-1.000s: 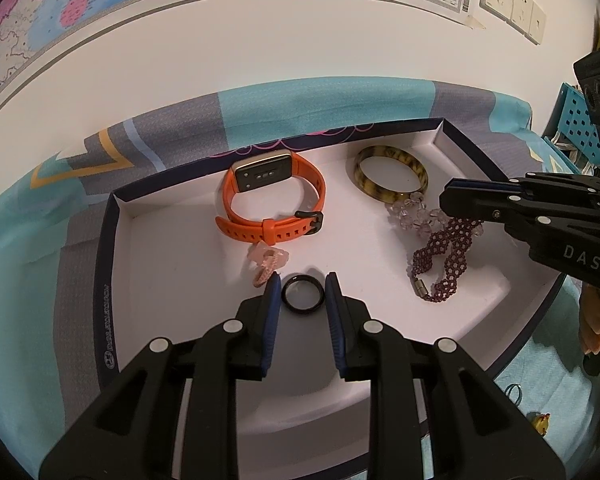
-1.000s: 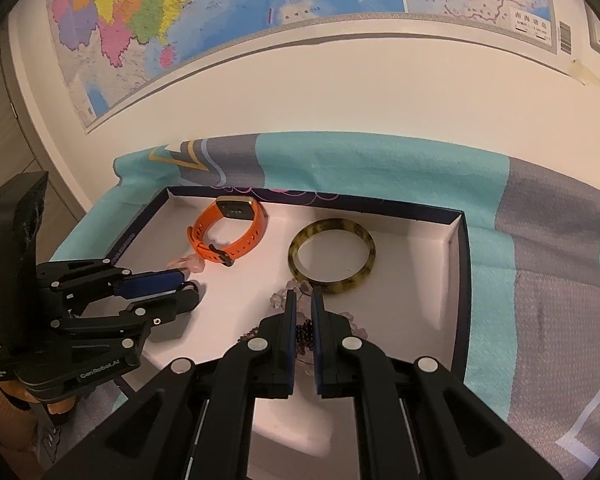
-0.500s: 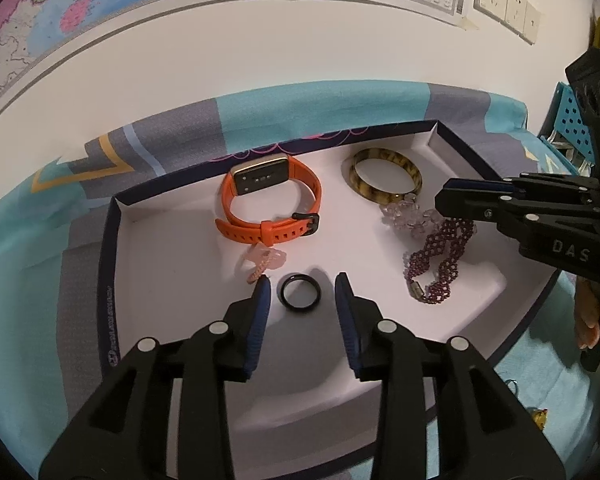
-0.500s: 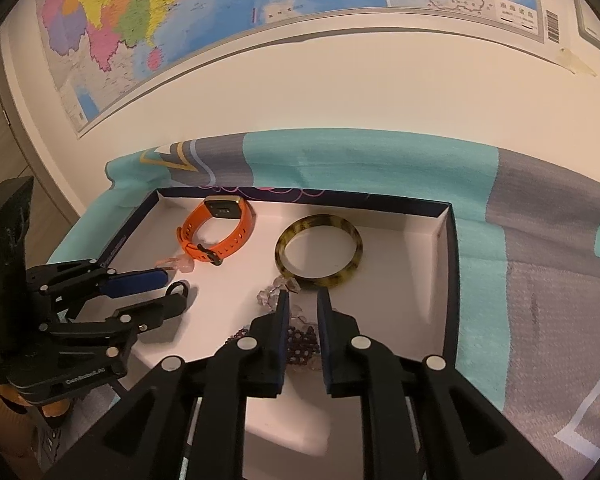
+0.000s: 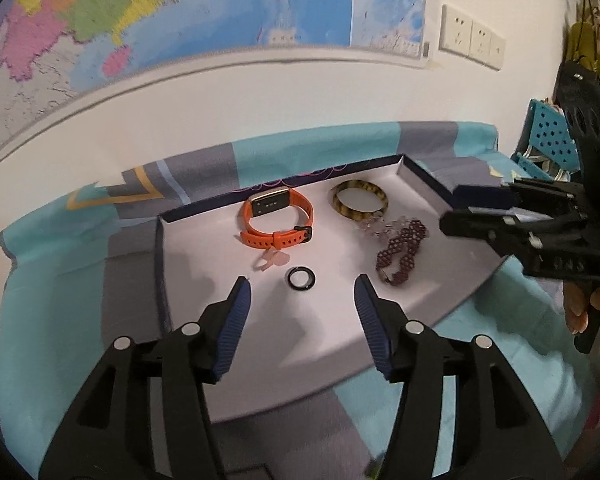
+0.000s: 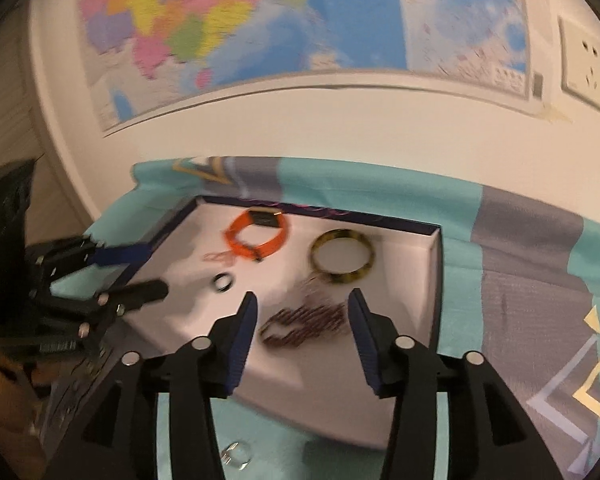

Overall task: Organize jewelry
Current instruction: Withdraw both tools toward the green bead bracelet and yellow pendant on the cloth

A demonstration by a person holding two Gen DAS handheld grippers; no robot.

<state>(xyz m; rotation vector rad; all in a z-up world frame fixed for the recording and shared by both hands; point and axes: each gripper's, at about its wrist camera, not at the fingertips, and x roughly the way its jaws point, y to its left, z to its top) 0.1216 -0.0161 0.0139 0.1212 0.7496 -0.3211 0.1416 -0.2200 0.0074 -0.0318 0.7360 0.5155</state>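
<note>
Left wrist view, left claw (image 5: 302,286) wide apart above black ring (image 5: 300,279), right claw (image 6: 302,300) spread, both empty

Left gripper (image 5: 302,285) and right gripper (image 6: 301,299) — both spread wide, fingers (image 5: 236,322) holding nothing.

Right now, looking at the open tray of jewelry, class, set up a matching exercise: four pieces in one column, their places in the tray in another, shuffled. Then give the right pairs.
Seen from the left wrist view.

Column 1
1. orange strap watch
2. tortoiseshell bangle
3. small black ring
4. dark purple beaded bracelet

Column 2
A. back right corner area
B. nearest the left gripper
C. back, left of the bangle
D. right side, in front of the bangle

Pairs: 1-C, 2-A, 3-B, 4-D
</note>
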